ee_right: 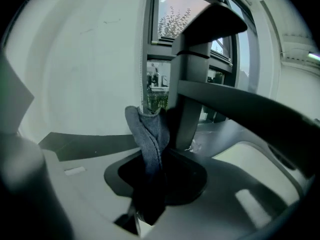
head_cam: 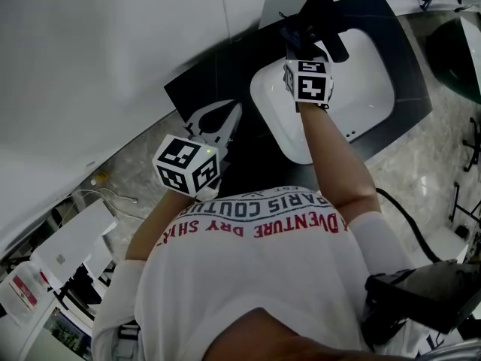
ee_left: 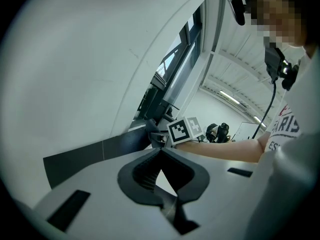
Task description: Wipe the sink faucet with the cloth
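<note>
A black faucet (head_cam: 325, 17) stands at the far rim of the white sink (head_cam: 372, 89). My right gripper (head_cam: 297, 43) is shut on a dark grey cloth (head_cam: 293, 32) and holds it against the faucet's left side. In the right gripper view the cloth (ee_right: 149, 134) rises from the gripper (ee_right: 152, 156) and touches the upright faucet (ee_right: 192, 84), whose spout runs off to the right. My left gripper (head_cam: 229, 119) hovers over the dark counter left of the sink. Its jaws are shut with nothing between them (ee_left: 161, 153).
The sink sits in a dark countertop (head_cam: 225, 66) against a white wall (head_cam: 90, 51). Behind the faucet is a window (ee_right: 167, 14). Marble floor (head_cam: 443, 149) lies to the right, with a black cable (head_cam: 406, 216) and dark equipment (head_cam: 421, 299) near the person.
</note>
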Action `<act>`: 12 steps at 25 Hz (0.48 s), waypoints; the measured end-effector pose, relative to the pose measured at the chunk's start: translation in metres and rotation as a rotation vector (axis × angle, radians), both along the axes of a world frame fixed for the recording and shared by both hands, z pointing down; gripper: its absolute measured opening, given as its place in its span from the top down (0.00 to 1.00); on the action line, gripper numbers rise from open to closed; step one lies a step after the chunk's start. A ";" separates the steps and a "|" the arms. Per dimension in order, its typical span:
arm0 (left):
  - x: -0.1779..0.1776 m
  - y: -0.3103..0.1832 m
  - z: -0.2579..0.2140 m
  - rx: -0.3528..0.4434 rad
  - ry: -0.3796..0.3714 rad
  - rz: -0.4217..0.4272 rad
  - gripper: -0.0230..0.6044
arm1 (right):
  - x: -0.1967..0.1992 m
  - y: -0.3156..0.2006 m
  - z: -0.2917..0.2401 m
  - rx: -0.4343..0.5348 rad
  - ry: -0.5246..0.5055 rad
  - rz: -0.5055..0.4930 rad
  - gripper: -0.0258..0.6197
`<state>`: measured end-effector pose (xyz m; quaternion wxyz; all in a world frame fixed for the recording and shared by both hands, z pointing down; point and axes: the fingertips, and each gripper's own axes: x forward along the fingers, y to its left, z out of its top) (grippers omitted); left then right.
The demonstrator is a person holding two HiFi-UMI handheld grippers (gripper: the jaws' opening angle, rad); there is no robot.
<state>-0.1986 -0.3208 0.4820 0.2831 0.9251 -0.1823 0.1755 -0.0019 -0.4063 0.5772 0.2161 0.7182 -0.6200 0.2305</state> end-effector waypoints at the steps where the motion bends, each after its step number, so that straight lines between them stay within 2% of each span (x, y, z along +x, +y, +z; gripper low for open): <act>1: -0.001 0.001 -0.001 0.001 0.000 0.002 0.96 | 0.002 0.000 0.000 -0.002 0.000 0.010 0.84; 6: -0.005 0.003 0.000 0.006 -0.004 0.004 0.96 | 0.001 -0.002 -0.002 0.022 0.007 0.038 0.84; 9: -0.006 0.003 0.001 0.004 -0.005 0.004 0.96 | 0.000 -0.002 -0.010 0.084 -0.054 0.078 0.84; 12: -0.002 0.004 0.002 0.002 -0.002 0.008 0.96 | 0.002 -0.003 -0.028 0.149 -0.060 0.101 0.84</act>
